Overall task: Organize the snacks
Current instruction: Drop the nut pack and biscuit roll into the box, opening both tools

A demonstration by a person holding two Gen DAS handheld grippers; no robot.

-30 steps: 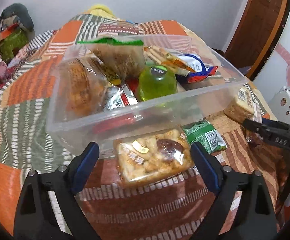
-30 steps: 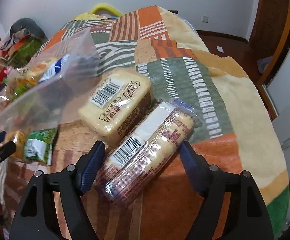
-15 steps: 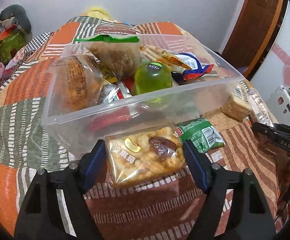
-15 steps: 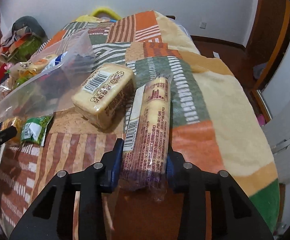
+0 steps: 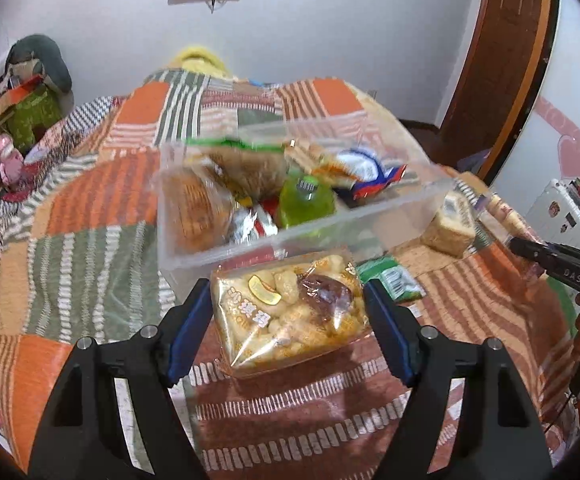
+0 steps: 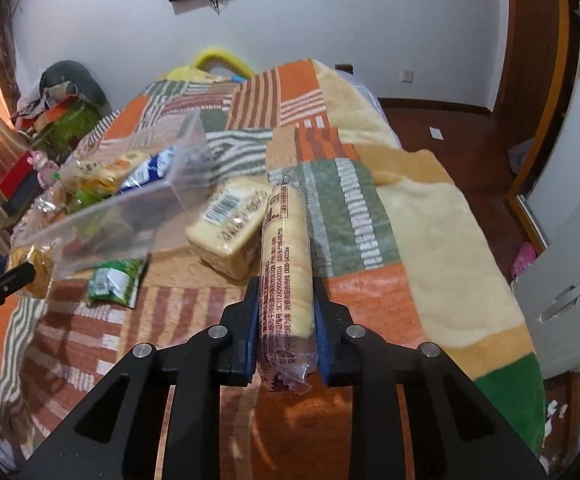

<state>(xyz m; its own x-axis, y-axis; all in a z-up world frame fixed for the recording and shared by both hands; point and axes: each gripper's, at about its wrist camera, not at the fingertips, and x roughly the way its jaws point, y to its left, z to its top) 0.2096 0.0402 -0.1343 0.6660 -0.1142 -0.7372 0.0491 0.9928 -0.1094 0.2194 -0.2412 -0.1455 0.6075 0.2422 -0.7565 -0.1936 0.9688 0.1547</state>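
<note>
My left gripper is shut on a clear pack of nut crisps, held a little above the blanket just in front of the clear plastic box. The box holds several snacks, among them a green jelly cup. My right gripper is shut on a long wrapped biscuit roll, which sticks out forward between the blue pads, raised off the blanket. In the right wrist view the box lies to the left.
A wrapped yellow bread loaf lies right of the box, and a small green packet lies in front of it. All rest on a patchwork blanket over a bed. Clutter stands at the far left, a door and floor to the right.
Both grippers closed on their snacks and rose. The nut crisp pack left the blanket. The biscuit roll swung from slanted to straight ahead and lifted.
</note>
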